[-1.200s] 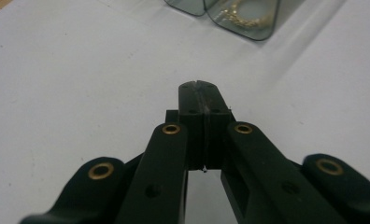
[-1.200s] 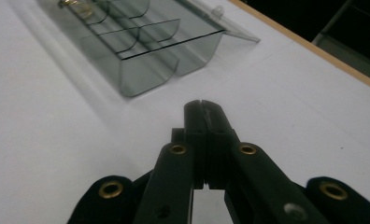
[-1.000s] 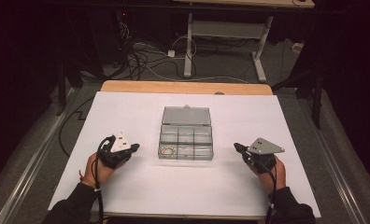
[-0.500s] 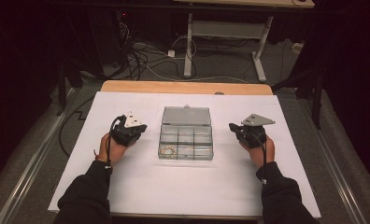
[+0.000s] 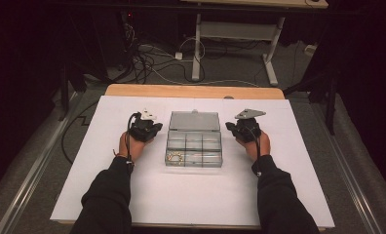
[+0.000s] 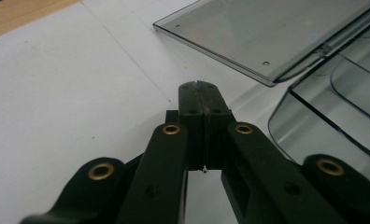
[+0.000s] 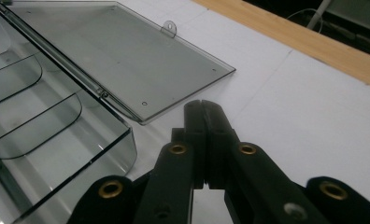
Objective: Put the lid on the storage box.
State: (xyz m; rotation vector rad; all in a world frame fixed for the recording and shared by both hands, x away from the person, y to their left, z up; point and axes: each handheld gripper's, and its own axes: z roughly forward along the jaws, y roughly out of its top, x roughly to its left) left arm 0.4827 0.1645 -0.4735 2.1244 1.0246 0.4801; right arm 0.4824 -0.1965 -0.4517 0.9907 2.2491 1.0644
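Compartment box: clear plastic, mid-sheet on the white table cover, lid swung flat open on its far side.
Contents: small brass-coloured bits in the box's near-left cell.
Left gripper: just left of the box, jaws pressed together, empty.
Right gripper: just right of the box, jaws closed, empty.

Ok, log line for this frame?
left tongs: shut, empty | right tongs: shut, empty | clear grey plastic compartment box: lid open flat, between tongs

Smoky clear box, black gripper, white table
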